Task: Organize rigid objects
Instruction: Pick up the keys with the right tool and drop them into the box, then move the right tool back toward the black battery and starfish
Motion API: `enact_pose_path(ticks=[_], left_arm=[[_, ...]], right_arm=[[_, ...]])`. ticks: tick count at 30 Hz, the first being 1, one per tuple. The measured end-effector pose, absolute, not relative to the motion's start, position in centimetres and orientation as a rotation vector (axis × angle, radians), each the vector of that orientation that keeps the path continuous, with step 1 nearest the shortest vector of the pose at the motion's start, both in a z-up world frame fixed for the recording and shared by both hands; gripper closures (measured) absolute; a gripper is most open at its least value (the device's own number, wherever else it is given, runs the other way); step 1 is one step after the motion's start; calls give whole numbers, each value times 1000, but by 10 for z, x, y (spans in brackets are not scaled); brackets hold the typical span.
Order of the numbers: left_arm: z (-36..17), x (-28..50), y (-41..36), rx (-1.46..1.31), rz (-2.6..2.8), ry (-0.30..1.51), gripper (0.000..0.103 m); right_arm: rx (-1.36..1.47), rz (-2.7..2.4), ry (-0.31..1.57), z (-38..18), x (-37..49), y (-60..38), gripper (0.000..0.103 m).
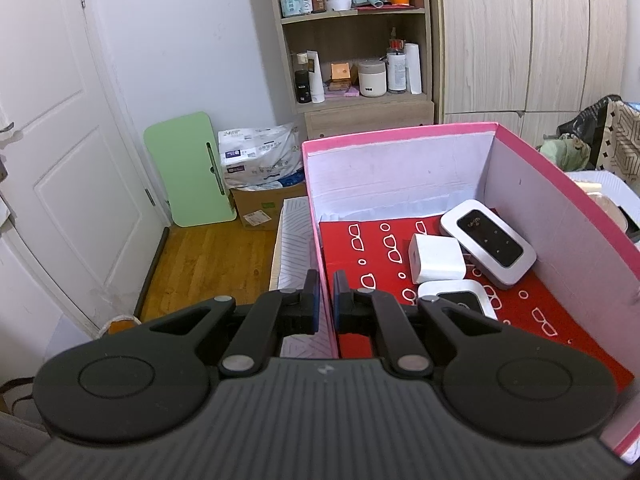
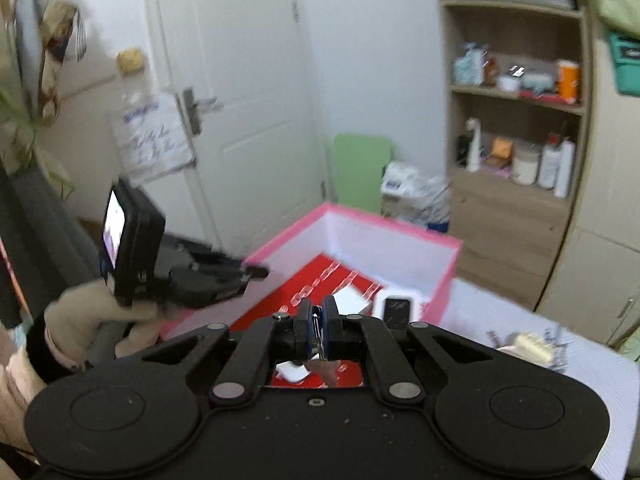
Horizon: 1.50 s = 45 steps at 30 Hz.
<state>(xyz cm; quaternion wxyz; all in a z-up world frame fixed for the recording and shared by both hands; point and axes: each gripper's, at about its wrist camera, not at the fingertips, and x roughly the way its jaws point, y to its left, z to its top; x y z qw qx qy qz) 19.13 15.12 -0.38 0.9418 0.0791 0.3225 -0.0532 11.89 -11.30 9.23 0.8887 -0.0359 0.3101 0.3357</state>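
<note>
1 pink box; inside: 2 pocket routers, 1 white charger.

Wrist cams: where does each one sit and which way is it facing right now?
Left wrist: on the left tongs, looking down along them; they are shut on the pink box's near wall, chargers inside, bookshelf beyond.
Right wrist: on the right tongs, above the box, shut on a thin metallic item, blurred; a gloved hand with the left tongs shows at left.
Shared: box, shelf, white door, green board.
</note>
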Motion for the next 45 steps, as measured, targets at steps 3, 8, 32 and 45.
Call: enact_pose_path(ticks=[3,8,32,45], left_arm=[[-3,192,154,143,-108,657,98],[-3,192,155,147,-106,657,98],[-2,192,154,152,-105,657,98],[-3,191,149,186,-96,660,98]], right_arm=[[-102,694,716,68,131,-94,97],[-183,621,754,40,152,-76,98],[-82,365,812,35,119,-187,73],[-82,326,872,-6,117,-198,53]])
